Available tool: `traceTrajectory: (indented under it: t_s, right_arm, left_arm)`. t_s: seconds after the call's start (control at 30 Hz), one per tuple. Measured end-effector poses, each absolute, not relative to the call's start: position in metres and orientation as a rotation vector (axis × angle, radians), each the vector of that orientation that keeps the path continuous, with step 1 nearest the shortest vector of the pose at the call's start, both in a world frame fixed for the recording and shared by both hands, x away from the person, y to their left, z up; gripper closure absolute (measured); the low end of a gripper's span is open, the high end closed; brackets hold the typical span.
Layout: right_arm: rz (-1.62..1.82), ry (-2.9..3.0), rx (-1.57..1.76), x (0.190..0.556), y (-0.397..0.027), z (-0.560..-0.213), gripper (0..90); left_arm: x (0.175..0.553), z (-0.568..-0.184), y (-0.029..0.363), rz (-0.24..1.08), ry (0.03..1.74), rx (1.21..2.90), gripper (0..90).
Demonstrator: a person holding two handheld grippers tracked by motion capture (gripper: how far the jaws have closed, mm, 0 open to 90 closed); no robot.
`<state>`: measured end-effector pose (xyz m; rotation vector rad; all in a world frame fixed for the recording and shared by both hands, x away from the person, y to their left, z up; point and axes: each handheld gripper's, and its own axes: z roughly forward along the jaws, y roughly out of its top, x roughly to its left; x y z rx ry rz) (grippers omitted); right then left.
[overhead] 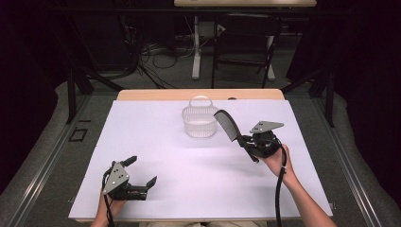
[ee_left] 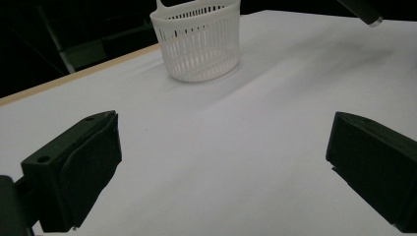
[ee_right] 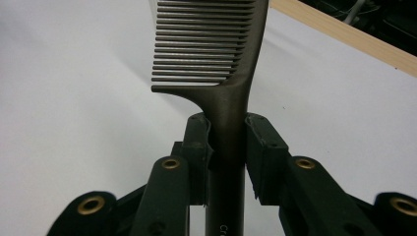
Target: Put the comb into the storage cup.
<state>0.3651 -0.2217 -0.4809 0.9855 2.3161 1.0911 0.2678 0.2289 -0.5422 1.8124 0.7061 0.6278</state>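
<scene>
Left tool [overhead: 143, 171] low near table edge, gaping; right tool [overhead: 248, 145] raised, clamping comb [overhead: 226, 124] by basket [overhead: 199, 121].

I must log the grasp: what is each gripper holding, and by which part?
The right gripper holds a dark plastic comb by its handle, just below the teeth. The left gripper is open, holding nothing.

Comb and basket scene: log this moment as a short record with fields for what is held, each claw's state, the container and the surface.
held item: dark comb, gripped by its handle, teeth end raised toward the basket
right claw: shut on the comb handle
left claw: open, nothing between its jaws, low over the table
container: white slotted basket, upright, nothing visible inside
comb versus basket: beside the rim in the high view, not inside
surface: white sheet on a wooden table
</scene>
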Motion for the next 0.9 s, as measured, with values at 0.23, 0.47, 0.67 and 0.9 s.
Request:
traceTrajectory:
  t_s: [0.23, 0.47, 0.67, 0.9]
  right_arm:
    - [1.111, 2.284, 0.981, 0.3656, -0.2220, -0.4804, 72.6]
    - [1.129, 2.259, 0.982, 0.3661, -0.2215, -0.4798, 72.6]
    - [1.137, 2.240, 0.979, 0.3673, -0.2198, -0.4800, 72.6]
    - [1.147, 2.220, 0.973, 0.3685, -0.2183, -0.4799, 72.6]
  left_arm:
    - [0.2677, -0.5420, 0.2287, 0.629, 0.705, 1.812, 0.6]
    - [0.2677, -0.5421, 0.2287, 0.629, 0.707, 1.812, 0.6]
    - [0.2680, -0.5423, 0.2287, 0.627, 0.708, 1.812, 0.6]
    - [0.2681, -0.5423, 0.2278, 0.626, 0.710, 1.811, 0.6]
